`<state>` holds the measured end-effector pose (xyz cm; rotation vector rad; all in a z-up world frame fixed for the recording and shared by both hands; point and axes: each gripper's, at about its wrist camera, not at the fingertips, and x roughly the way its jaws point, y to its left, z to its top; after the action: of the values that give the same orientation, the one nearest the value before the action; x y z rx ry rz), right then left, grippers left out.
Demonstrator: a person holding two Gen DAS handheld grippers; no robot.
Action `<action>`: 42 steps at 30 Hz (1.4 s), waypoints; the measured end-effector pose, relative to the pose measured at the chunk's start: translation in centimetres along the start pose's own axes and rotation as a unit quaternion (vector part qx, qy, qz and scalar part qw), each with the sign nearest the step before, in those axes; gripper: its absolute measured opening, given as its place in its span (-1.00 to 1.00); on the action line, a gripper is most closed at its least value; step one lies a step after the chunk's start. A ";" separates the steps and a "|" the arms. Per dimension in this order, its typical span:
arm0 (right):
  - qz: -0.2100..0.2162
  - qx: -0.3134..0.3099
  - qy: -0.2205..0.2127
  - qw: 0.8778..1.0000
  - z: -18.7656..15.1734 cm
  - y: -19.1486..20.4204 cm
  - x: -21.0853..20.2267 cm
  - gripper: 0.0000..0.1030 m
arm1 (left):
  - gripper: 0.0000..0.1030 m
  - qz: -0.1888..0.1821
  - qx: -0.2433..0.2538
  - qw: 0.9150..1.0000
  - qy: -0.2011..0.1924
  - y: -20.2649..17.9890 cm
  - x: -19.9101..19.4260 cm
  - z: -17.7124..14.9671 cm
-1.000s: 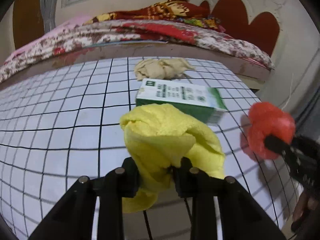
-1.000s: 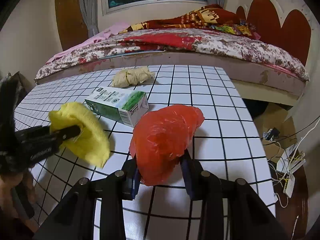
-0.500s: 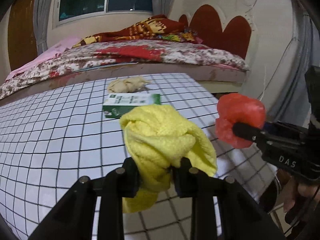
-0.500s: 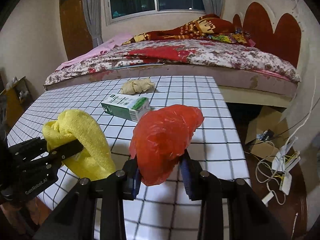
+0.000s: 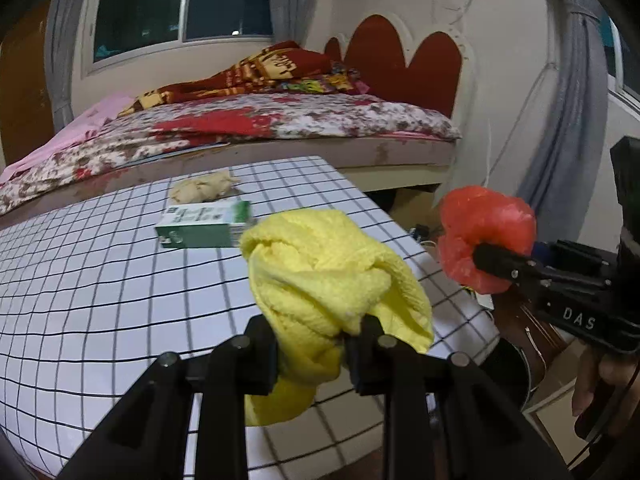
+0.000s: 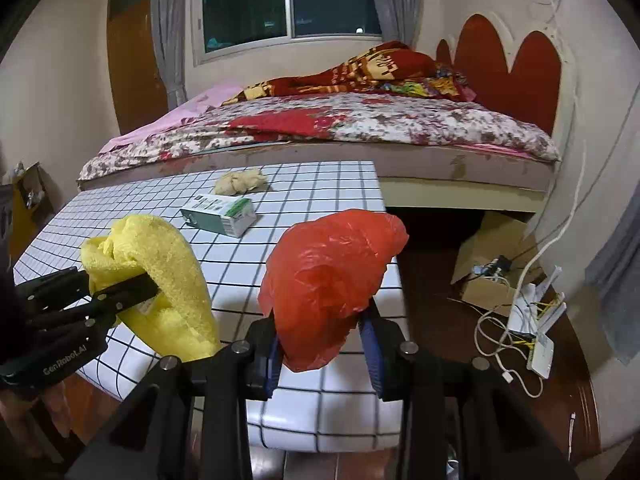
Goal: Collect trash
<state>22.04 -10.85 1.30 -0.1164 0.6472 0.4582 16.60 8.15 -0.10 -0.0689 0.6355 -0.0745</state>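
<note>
The left gripper (image 5: 312, 344) pinches a soft, limp yellow cloth (image 5: 328, 268); the right gripper (image 6: 324, 348) pinches a crinkly, light red plastic bag (image 6: 328, 276). Both hang over the near table (image 6: 320, 184) edge, bunched folds giving sure hold

The bench (image 6: 328, 192) has a white top ruled with a black grid. A green-and-white carton (image 6: 219, 214) lies flat on it. A crumpled beige wad (image 6: 240, 181) lies just beyond the carton, nearer the far edge, which stands close to the bed (image 6: 360, 128).
</note>
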 end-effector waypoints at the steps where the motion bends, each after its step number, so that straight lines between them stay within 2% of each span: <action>1: -0.002 0.002 -0.002 1.000 -0.2 -0.4 -0.5 -0.29 | -0.47 -0.003 0.003 1.000 -0.001 -0.5 0.0 0.0; 12: -0.036 0.039 -0.010 0.999 -2.1 -5.4 -3.8 -0.29 | -0.47 -0.037 0.033 0.999 -0.002 -6.2 0.1 -0.3; 26: -0.079 0.079 0.003 0.994 -6.2 -11.3 -6.8 -0.29 | -0.47 -0.083 0.071 0.994 0.011 -12.8 1.0 -1.3; 42: -0.123 0.131 0.035 0.983 -12.7 -18.6 -9.9 -0.29 | -0.47 -0.137 0.109 0.983 0.056 -21.4 3.7 -4.8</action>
<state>16.28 -34.30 -3.49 0.0375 0.7464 0.1295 15.66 -13.68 -4.25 0.0610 0.7240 -0.4159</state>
